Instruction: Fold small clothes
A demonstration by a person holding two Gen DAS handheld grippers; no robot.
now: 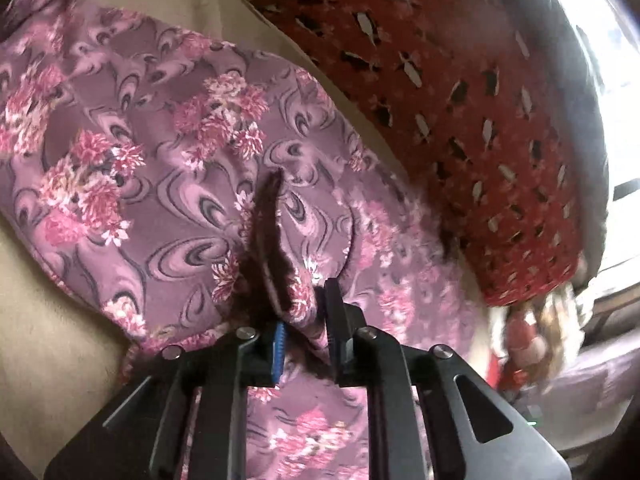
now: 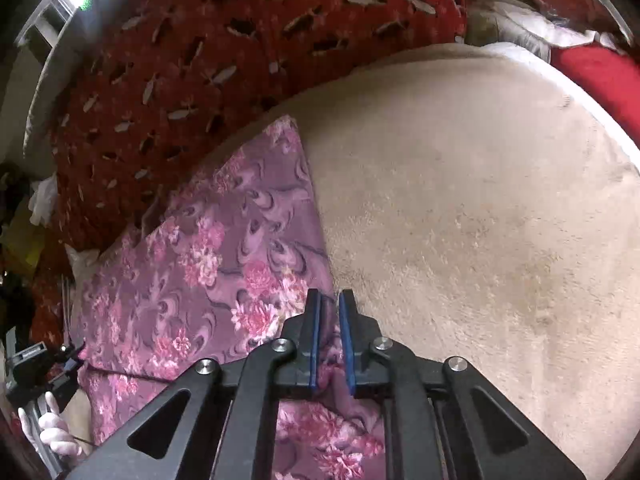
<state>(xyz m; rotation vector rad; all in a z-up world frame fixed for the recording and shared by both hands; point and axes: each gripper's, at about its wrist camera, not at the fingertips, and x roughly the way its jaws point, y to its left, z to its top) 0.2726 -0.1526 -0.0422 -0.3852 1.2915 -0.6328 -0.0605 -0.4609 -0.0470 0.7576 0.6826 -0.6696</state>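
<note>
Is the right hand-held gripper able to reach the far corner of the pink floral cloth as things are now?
Probably yes. The cloth's far corner lies open on the beige blanket with nothing on it. However, the right hand-held gripper is shut on the cloth's near edge and would have to release first.

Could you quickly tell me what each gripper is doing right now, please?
Left gripper: shut on the floral cloth, fabric bunched between its pads.
Right gripper: shut on the floral cloth's edge.
</note>
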